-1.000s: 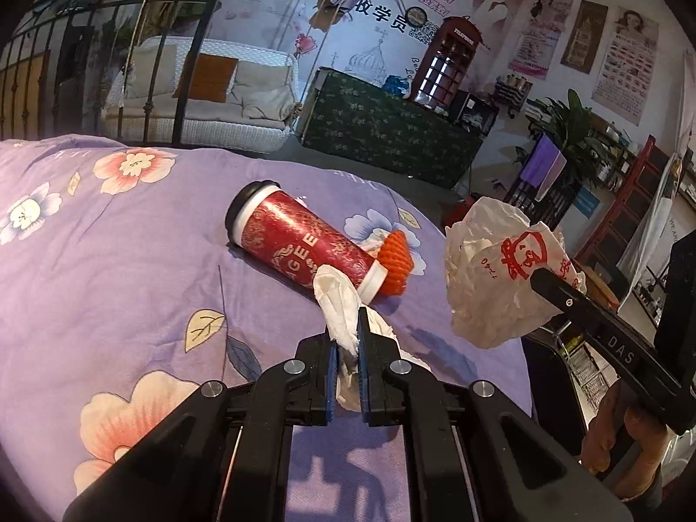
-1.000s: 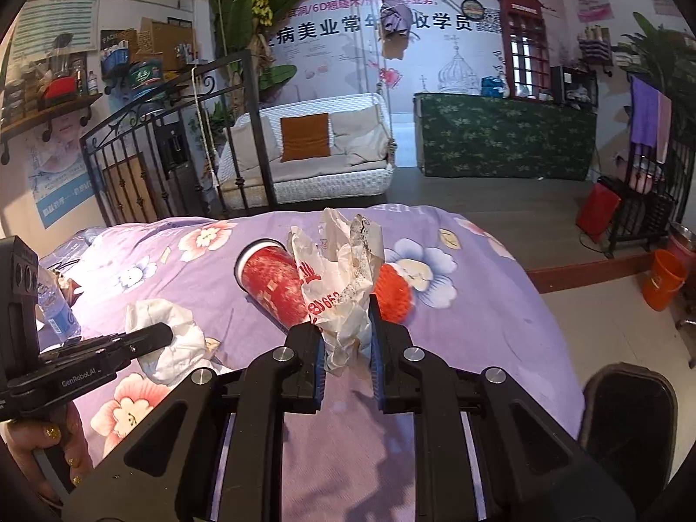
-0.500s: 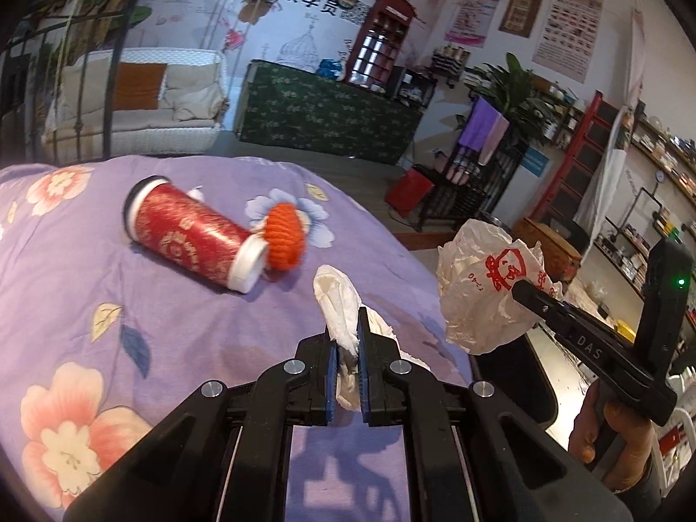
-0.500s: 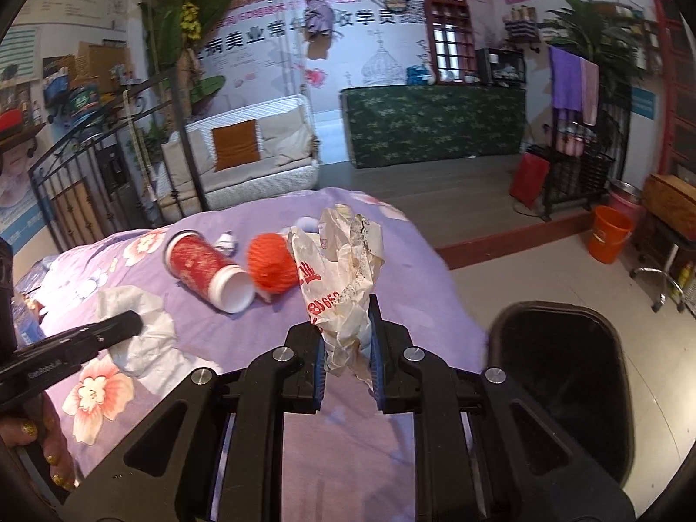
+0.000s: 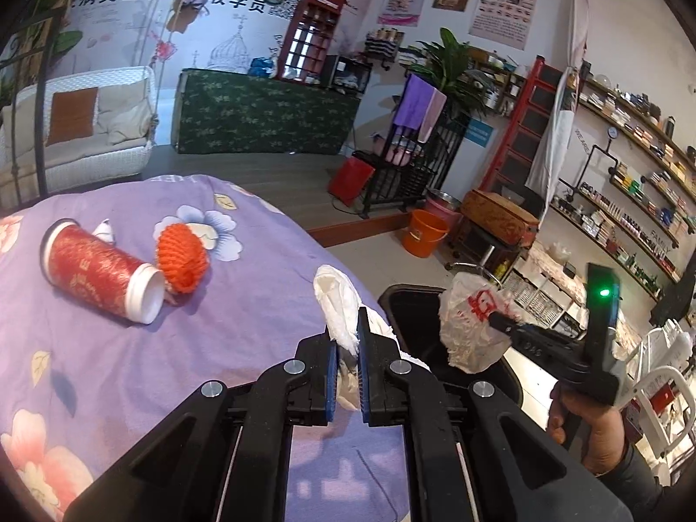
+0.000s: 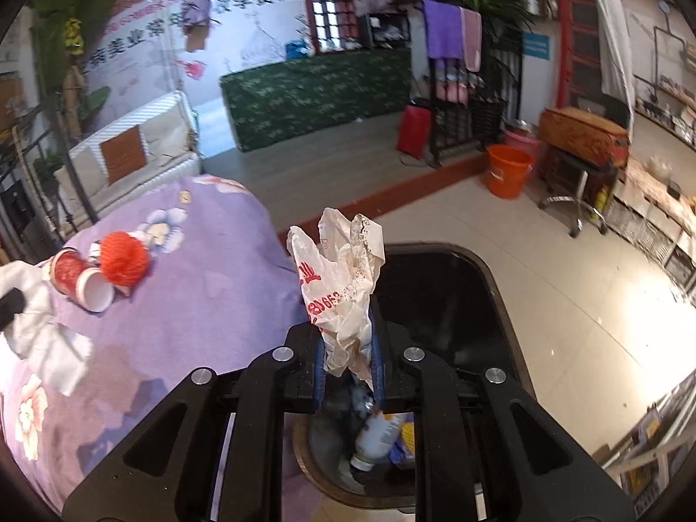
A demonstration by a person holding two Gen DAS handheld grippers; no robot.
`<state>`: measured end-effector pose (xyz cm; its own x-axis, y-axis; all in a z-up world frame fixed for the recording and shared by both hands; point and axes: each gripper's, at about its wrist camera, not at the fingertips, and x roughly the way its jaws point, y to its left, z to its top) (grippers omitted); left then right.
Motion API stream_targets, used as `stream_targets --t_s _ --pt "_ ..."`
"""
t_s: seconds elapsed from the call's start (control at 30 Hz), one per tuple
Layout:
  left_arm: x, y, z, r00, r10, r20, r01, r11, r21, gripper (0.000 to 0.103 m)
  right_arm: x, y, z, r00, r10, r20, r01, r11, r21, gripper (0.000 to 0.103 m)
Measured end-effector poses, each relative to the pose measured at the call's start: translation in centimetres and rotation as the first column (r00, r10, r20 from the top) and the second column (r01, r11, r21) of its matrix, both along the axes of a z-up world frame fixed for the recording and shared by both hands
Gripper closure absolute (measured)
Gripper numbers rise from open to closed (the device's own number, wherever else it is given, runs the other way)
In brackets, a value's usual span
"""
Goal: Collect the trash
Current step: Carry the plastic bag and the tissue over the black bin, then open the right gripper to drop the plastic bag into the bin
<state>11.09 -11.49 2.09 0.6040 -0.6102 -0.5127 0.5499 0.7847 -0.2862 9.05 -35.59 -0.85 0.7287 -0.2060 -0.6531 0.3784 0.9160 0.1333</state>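
The right gripper (image 6: 348,374) is clamped on a crumpled plastic bag (image 6: 341,287) with red print, held above the open black trash bin (image 6: 487,287) beside the bed (image 6: 182,304); the left gripper (image 5: 346,369) is clamped on a wad of white tissue (image 5: 337,304) held over the edge of the purple floral bedspread, just short of the bin. The likely trouble is at release: both pieces are light and limp, so the bag could cling to a pad or drift onto the bin's rim or the floor, and the tissue, if let go from here, would probably land on the bed. The bag stands with its long axis running up and away from the jaws, loose end uppermost; the tissue likewise rises out of its jaws, leaning slightly left in the left wrist view. A red paper cup (image 5: 100,278) lies on its side on the bed, open mouth toward the camera, touching an orange foam net (image 5: 182,261), both uncollected.
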Motion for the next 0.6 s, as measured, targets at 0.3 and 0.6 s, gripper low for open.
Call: stream_targets --t_s 0.3,0.6 --pt "-0.7 -2.3 -0.3 0.999 -0.054 0.002 0.054 0.998 0.016 0.095 1.4 -2.9 -5.3 0.985 -0.093 -0.146 0.102 0.993 0.051 0.085" --pt "-1.0 -3.8 -0.9 0.996 -0.089 -0.016 0.089 0.996 0.022 0.096 1.1 -3.1 -8.0 0.976 -0.111 -0.189 0.126 0.989 0.071 0.062"
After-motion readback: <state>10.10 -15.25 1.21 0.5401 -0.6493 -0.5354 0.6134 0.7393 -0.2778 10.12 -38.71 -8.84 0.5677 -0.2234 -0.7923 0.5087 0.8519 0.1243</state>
